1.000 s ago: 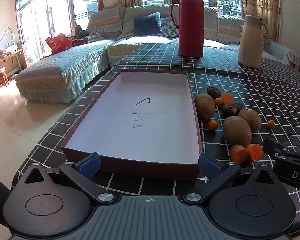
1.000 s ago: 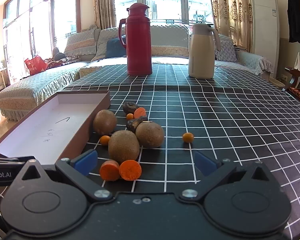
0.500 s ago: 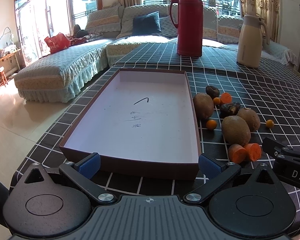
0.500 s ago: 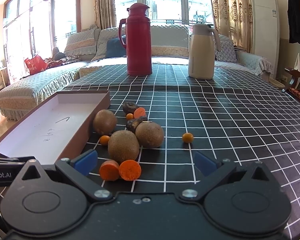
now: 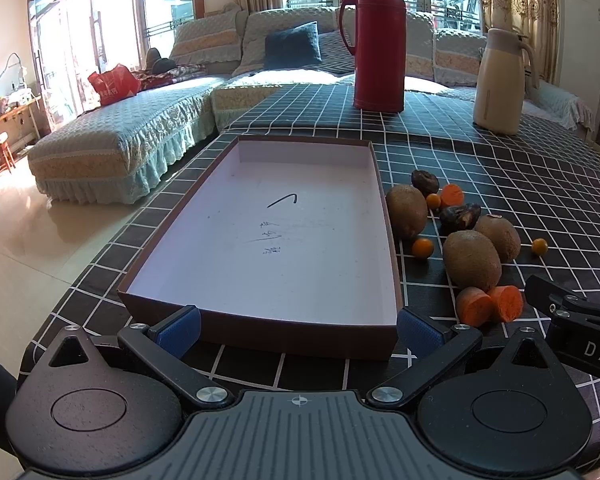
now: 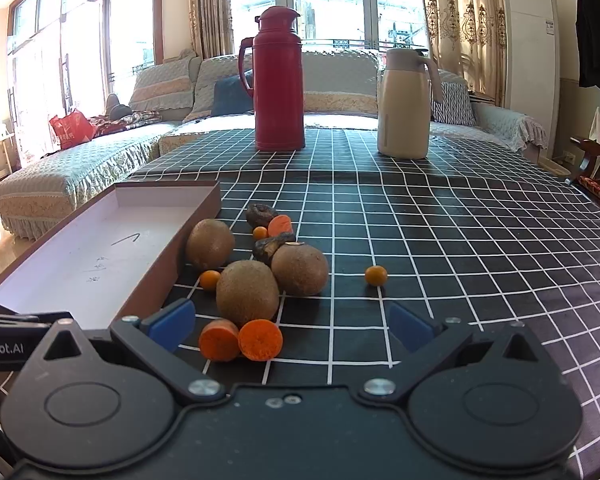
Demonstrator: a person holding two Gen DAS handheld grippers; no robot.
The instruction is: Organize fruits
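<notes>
Now, both tools are spread wide with nothing between the blue pads. The left gripper [image 5: 298, 326] sits at the near edge of the shallow brown cardboard tray with a white floor [image 5: 308, 336], which holds no fruit. The right gripper [image 6: 292, 326] faces the pile on the black white-gridded tablecloth [image 6: 460, 240]: two cut orange carrot chunks [image 6: 242, 339] nearest, three fuzzy brown kiwis [image 6: 247, 293] behind, small round orange kumquats [image 6: 376, 275] and dark wrinkled dates [image 6: 261, 215] scattered among them, all just right of the tray.
</notes>
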